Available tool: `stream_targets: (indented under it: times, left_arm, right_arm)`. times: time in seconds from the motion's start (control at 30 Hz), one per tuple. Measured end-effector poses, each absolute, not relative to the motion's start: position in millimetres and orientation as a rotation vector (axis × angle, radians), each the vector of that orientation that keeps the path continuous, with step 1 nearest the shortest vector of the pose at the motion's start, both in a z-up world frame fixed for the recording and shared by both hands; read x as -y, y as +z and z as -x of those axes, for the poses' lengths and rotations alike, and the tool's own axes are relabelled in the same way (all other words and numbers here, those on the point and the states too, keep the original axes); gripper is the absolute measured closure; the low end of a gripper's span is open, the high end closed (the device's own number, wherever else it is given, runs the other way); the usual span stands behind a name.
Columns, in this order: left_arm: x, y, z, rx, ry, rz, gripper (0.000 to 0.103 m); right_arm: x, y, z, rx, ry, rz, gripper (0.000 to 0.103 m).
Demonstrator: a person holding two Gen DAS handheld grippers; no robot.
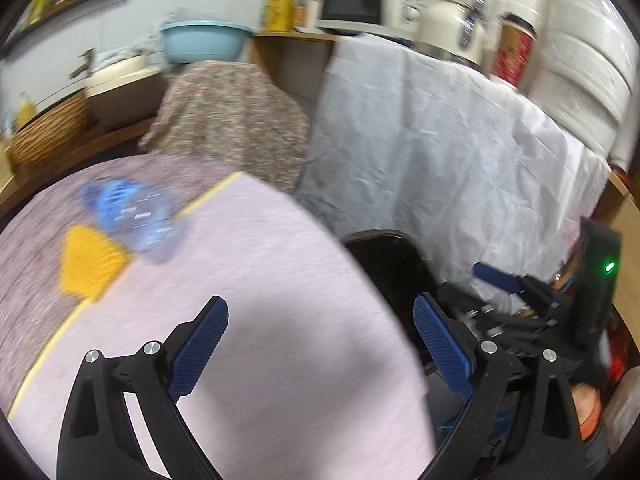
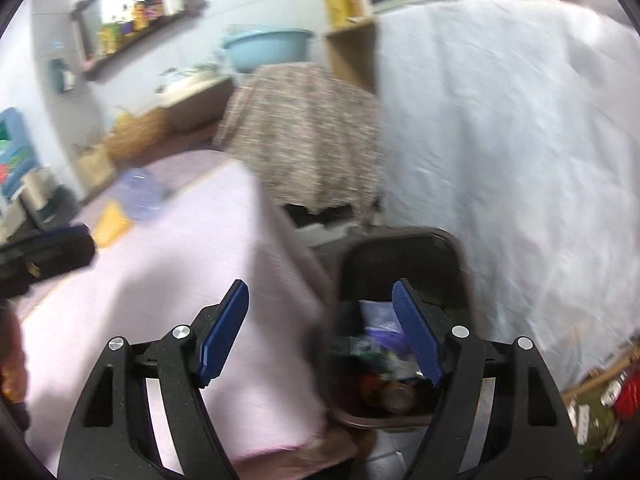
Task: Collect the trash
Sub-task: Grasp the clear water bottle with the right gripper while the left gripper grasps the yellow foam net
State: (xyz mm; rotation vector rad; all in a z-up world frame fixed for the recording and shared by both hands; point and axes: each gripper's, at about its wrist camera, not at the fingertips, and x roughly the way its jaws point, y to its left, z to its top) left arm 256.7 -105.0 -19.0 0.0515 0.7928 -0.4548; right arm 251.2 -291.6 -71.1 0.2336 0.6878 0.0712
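Note:
A crushed clear plastic bottle with a blue label lies on the pink table cloth beside a yellow sponge; both show blurred in the right wrist view, the bottle far left. A dark trash bin with its lid up stands on the floor at the table's right edge and holds several bits of trash. My left gripper is open and empty above the table edge. My right gripper is open and empty, right above the bin, and also shows in the left wrist view.
A white sheet drapes over a counter on the right. A floral cloth covers something behind the table. A blue basin, a microwave and a kettle sit on the counter at the back.

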Motion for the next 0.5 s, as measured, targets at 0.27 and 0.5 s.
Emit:
stream_targets:
  times: [0.27, 0.5]
  left_arm:
    - [-4.3, -19.8, -258.3, -0.785, -0.258, -0.006, 0.01]
    - [-96.7, -30.9, -262.7, -0.806, -0.102, 0.067, 0.01]
  right_arm:
    - [206.1, -34.4, -269.3, -0.658, 0.277, -0.14, 0.021]
    - [124.8, -10.6, -311.7, -0.671, 0.424, 0.024, 0.021]
